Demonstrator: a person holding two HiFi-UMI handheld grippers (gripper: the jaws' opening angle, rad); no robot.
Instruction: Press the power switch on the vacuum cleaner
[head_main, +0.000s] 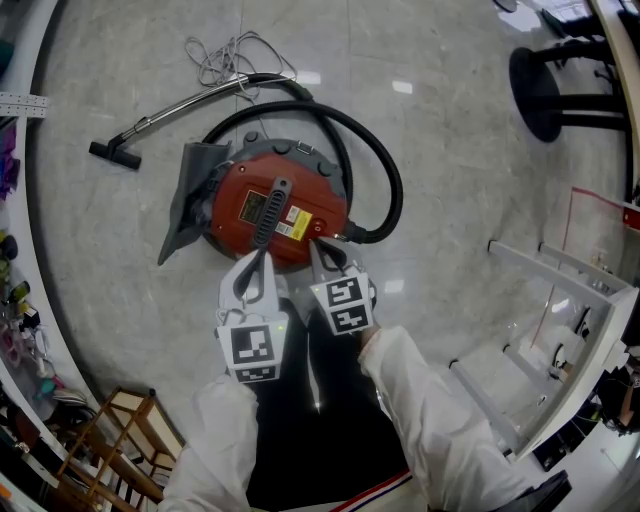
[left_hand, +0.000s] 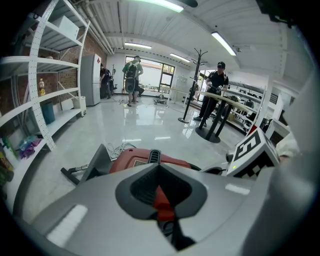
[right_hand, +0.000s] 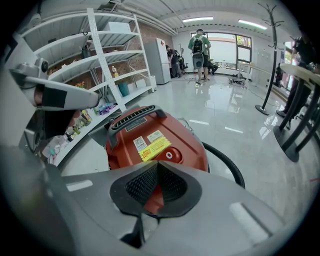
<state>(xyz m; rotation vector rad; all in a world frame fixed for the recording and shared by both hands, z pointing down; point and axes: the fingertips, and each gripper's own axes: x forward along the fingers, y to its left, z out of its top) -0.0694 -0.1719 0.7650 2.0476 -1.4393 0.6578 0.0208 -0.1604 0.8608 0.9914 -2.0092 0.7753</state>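
Your left gripper (head_main: 262, 262) and right gripper (head_main: 320, 250) both have their jaws pressed together with nothing between them. Their tips are at the near edge of the red vacuum (head_main: 322, 203) on the floor (head_main: 450, 150). The right one points toward its oval switch (right_hand: 169, 155), just beyond the tips. Farther off, the hose (head_main: 388, 180) loops round to the wand (head_main: 170, 112).
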